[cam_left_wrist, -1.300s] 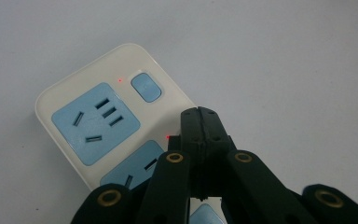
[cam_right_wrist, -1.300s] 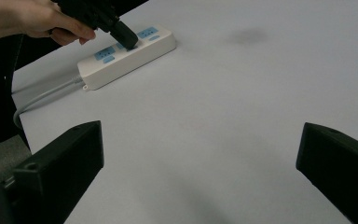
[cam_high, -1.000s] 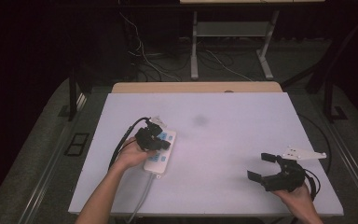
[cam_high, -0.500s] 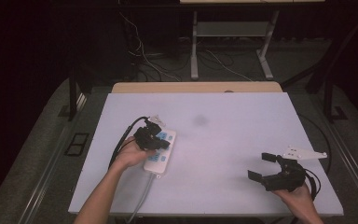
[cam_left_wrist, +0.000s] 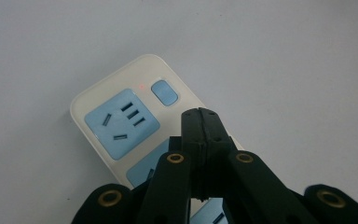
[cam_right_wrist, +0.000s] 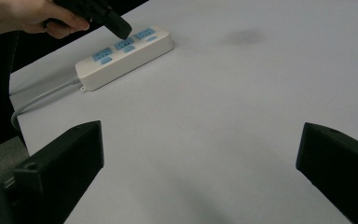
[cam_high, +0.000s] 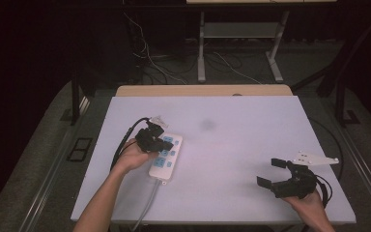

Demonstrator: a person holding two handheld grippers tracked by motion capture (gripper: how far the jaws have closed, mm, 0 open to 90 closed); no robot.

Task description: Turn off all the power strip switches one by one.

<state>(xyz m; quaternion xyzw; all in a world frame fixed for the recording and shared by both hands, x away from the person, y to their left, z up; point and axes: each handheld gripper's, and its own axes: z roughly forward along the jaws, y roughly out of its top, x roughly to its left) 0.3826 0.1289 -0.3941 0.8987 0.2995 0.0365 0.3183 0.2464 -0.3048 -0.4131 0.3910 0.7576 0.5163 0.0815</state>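
White table [cam_high: 251, 145] bears faint dark smudge [cam_high: 206, 124]; cables [cam_high: 232, 63] on floor beyond, metal frame legs [cam_high: 201, 48]

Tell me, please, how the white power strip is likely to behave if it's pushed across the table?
The power strip looks rigid and flat, so it would probably slide rather than tip. Its cord trails off the near edge and may drag or swing it. The smooth table probably offers little grip.

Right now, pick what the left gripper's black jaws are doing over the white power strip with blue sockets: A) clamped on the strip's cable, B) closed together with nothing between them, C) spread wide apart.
B: the left gripper has its jaws pressed together, empty, above the white power strip.
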